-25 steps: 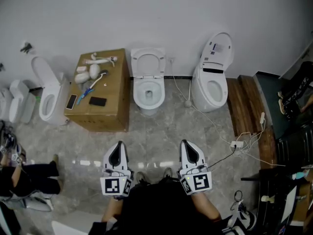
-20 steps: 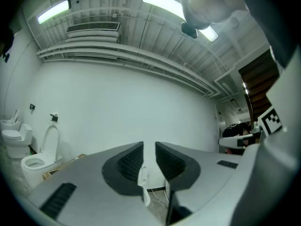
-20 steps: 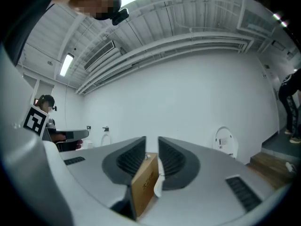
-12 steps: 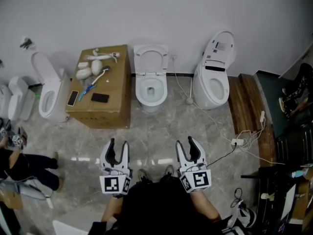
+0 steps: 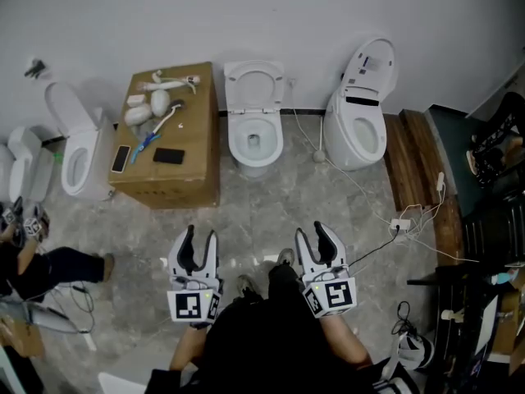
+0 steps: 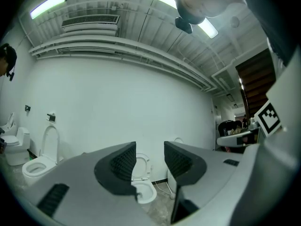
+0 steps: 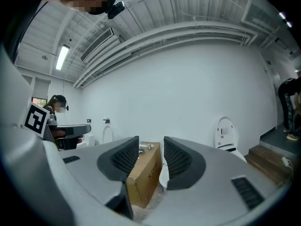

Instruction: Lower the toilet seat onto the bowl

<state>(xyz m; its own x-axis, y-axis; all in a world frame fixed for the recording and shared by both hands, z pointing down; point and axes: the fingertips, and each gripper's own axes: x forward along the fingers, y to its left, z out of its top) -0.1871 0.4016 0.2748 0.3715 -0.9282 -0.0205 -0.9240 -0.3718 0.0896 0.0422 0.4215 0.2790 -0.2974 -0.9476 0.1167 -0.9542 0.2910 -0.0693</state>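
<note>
The white middle toilet stands against the far wall with its seat raised upright. In the left gripper view the same toilet and its seat show far off between the jaws. My left gripper and right gripper hang side by side over the floor, well short of the bowl. Both are open and hold nothing. The left jaws have just been opening; the right jaws have opened and then just been closing a little. The right gripper looks level toward the box.
A cardboard box with a phone and small items stands left of the toilet, with another toilet beyond it. A lidded toilet stands right, beside a wooden step. Cables and a power strip lie on the right floor. A person sits at left.
Both grippers went from shut to open. The toilets and box now sit higher in the head view, and a shoe shows between the grippers.
</note>
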